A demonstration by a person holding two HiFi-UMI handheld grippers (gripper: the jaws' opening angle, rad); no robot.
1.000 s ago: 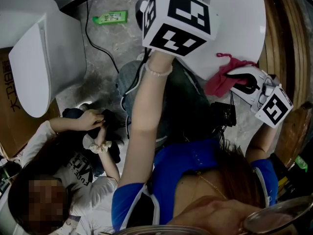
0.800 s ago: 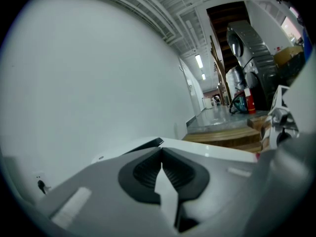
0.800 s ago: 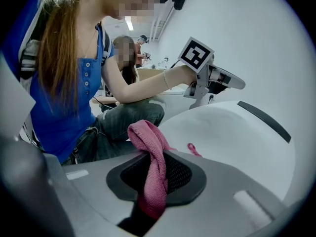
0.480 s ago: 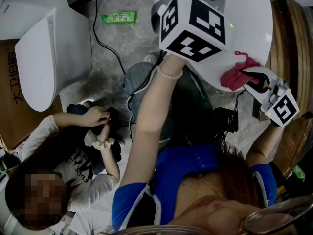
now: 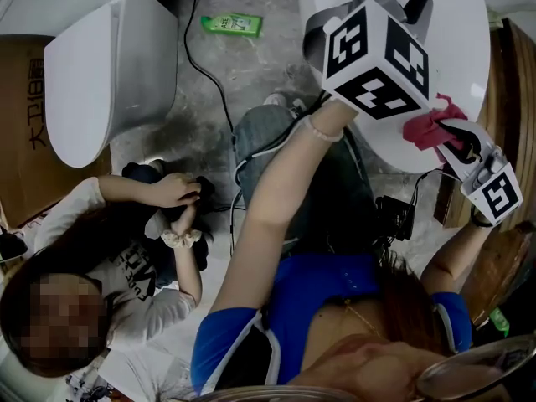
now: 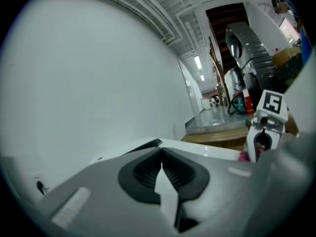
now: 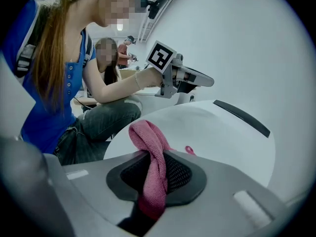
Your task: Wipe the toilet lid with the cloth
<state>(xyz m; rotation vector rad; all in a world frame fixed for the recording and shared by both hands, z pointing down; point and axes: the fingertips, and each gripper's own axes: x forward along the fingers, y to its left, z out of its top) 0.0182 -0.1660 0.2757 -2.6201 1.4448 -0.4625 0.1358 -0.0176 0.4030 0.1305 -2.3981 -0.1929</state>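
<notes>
The white toilet lid [image 5: 456,15] fills the top right of the head view. My right gripper [image 5: 459,141] is shut on a pink cloth [image 5: 429,129], which lies bunched against the lid's near edge. In the right gripper view the cloth [image 7: 148,137] hangs between the jaws of that gripper [image 7: 154,168], over the lid [image 7: 217,132]. My left gripper [image 6: 161,154] is shut with nothing in it and is held over the lid [image 6: 207,149]. Its marker cube [image 5: 377,57] hides the jaws from the head view.
A second white toilet [image 5: 92,82] stands at the left. A person [image 5: 126,249] sits on the floor below it, hands on a dark object. A green bottle [image 5: 230,25] and a black cable [image 5: 213,90] lie on the grey floor. Wooden boards [image 5: 515,74] stand at the right.
The head view has swung, so everything sits further right and higher. Both grippers have shifted along the lid's near edge, and the right one has kept hold of the pink cloth.
</notes>
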